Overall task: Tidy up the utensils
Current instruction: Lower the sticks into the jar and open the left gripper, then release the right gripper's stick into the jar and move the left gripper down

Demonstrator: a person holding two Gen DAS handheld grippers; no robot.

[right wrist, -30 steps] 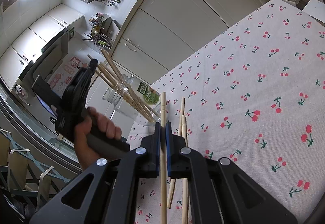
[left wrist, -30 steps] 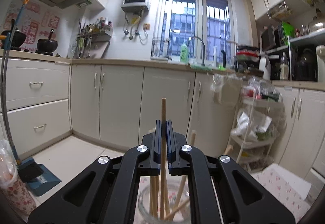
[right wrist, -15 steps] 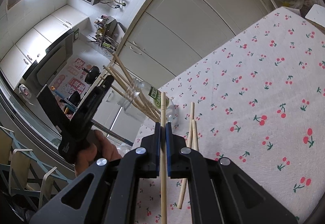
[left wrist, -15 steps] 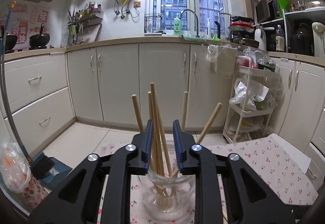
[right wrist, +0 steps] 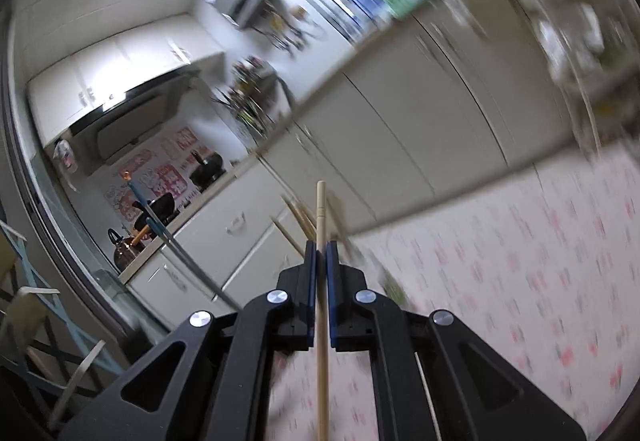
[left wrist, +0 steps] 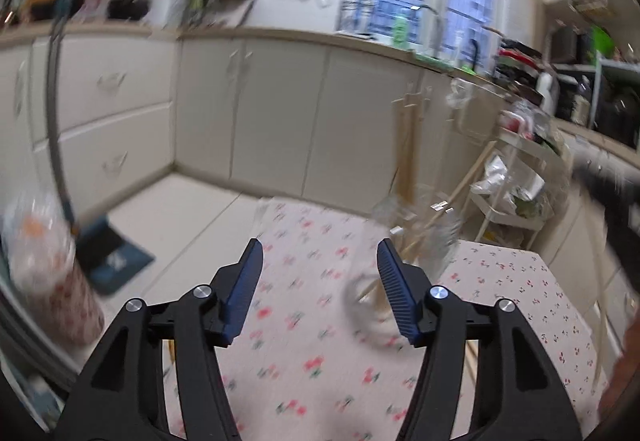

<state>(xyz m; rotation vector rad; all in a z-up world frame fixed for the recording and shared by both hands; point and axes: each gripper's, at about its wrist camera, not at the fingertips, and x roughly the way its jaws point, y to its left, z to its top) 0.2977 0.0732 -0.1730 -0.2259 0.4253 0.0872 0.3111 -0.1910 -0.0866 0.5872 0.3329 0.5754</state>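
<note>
The left gripper [left wrist: 320,273] has just been opening and its jaws now stand well apart with nothing between them, only the cherry-print tablecloth [left wrist: 288,369] showing below the gap. Ahead of it and to the right of its right finger stands a clear glass jar [left wrist: 404,253], blurred, with several wooden chopsticks [left wrist: 406,149] sticking up out of it.

The right gripper [right wrist: 320,253] is clamped tight on 1 wooden chopstick [right wrist: 321,209], which runs along the line of the fingers; its tip stands out past the fingertips and its shaft passes back between the arms. More chopstick ends [right wrist: 298,219] show just beyond the fingertips to the left, too blurred to count. Another thin stick [right wrist: 426,389] lies on the cloth under the right gripper's right arm.
</note>
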